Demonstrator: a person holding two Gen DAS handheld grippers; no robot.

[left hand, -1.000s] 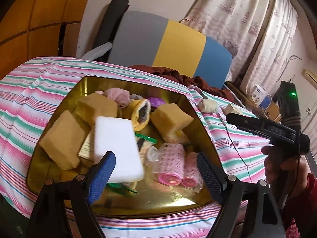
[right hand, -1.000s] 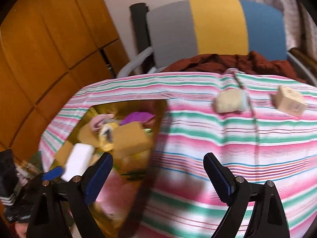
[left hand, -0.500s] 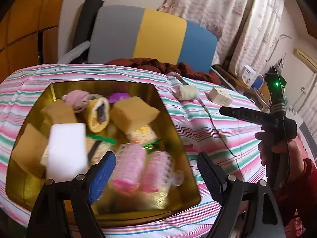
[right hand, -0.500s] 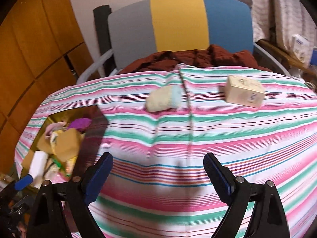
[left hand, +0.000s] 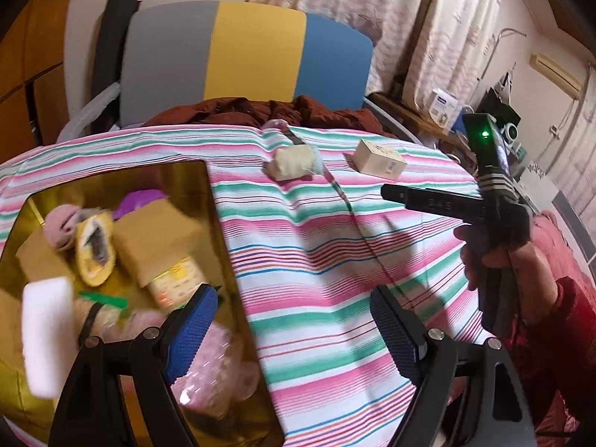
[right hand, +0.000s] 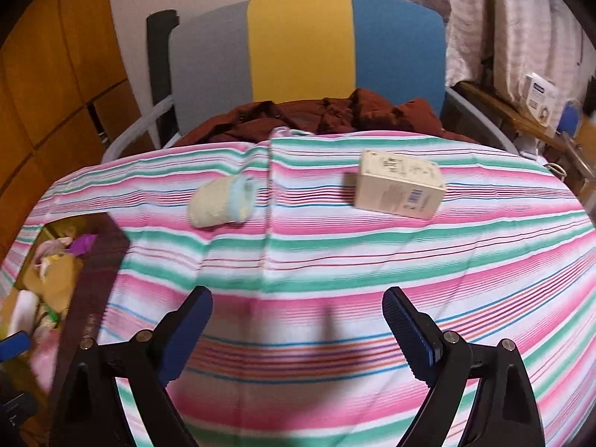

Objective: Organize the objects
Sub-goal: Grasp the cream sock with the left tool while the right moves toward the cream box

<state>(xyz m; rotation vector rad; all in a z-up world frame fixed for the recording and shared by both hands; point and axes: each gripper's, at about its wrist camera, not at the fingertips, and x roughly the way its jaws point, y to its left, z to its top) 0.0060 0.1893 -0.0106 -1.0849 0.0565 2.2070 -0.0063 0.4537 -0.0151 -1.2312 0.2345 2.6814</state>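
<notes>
Striped cloth point(right hand: 335, 260) in pink, green and white covers the tabletop, and both tools hang above it with jaws spread wide and nothing between them. In the right wrist view the right tool point(right hand: 297, 329) sits at 6 o'clock, with a pale yellow sock point(right hand: 219, 201) lying on the cloth at about 11 o'clock from it and a cream box point(right hand: 400, 190) at about 1 o'clock; sock and box lie well apart, with a fold of the cloth running between them. In the left wrist view the left tool point(left hand: 294, 324) hangs over the right edge of a gold tray point(left hand: 219, 231), which holds tan sponges point(left hand: 156, 234), a white sponge point(left hand: 48, 335), pink curlers point(left hand: 216, 372) and other small items, partly blurred. From there the sock point(left hand: 294, 162) lies at 12 o'clock and the box point(left hand: 378, 159) at 1 o'clock, both outside the tray. Beyond the far edge stands a grey, yellow and blue chair point(right hand: 301, 48) with a dark red garment point(right hand: 335, 115) on it.
</notes>
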